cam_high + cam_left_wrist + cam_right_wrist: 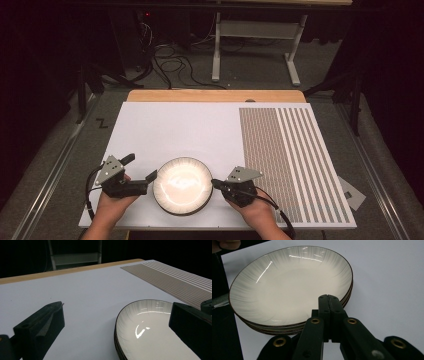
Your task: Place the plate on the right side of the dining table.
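Note:
A stack of white plates (183, 182) with dark rims sits near the front edge of the white mat (170, 130). My left gripper (141, 167) stands open just left of the stack, one jaw close beside the left rim, and nothing is between its jaws. In the left gripper view the plates (150, 327) lie partly between my left gripper's (116, 307) two jaws, nearer the right one. My right gripper (214, 183) is at the stack's right side. In the right gripper view my right gripper (329, 298) is shut, jaws pressed together, tips over the plates' (287, 285) near rim.
The right part of the mat carries a brown striped pattern (290, 150). A wooden table edge (215, 95) runs along the back. Behind it, on the floor, are a white table frame (255, 45) and cables (170, 62).

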{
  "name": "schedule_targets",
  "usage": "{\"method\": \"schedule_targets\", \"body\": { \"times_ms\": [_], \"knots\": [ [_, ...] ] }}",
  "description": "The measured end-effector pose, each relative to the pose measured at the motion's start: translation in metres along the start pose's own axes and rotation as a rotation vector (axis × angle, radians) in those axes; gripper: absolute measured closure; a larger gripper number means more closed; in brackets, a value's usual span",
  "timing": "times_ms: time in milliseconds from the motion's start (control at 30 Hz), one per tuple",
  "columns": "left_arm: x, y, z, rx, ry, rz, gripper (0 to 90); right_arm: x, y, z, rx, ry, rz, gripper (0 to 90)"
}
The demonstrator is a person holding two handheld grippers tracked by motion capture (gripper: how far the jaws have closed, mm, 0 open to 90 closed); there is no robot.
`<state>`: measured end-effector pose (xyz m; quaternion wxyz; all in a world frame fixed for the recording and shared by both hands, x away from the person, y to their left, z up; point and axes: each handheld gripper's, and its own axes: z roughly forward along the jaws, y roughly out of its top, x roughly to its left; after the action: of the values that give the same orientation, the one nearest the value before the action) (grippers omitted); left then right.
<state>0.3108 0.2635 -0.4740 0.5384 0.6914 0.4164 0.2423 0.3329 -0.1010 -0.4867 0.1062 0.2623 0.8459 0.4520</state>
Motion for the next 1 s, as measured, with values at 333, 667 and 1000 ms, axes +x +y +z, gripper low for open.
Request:
{"method": "schedule_targets", "body": {
  "times_ms": [333, 667, 1000],
  "knots": [
    [0.0033, -0.0002, -0.0006, -0.006, -0.008, -0.018, 1.1, -0.0015, -0.001, 0.004, 0.007, 0.004, 0.014, 90.0],
    [0.0046, 0.0008, -0.0012, -0.004, -0.01, -0.017, 1.4, -0.0032, -0.0014, 0.0045, 0.006, 0.008, 0.013, 90.0],
    [0.0058, 0.0018, -0.0017, -0.012, -0.015, -0.018, 1.4, -0.0021, -0.0018, 0.0066, 0.009, 0.009, 0.023, 90.0]
  ]
}}
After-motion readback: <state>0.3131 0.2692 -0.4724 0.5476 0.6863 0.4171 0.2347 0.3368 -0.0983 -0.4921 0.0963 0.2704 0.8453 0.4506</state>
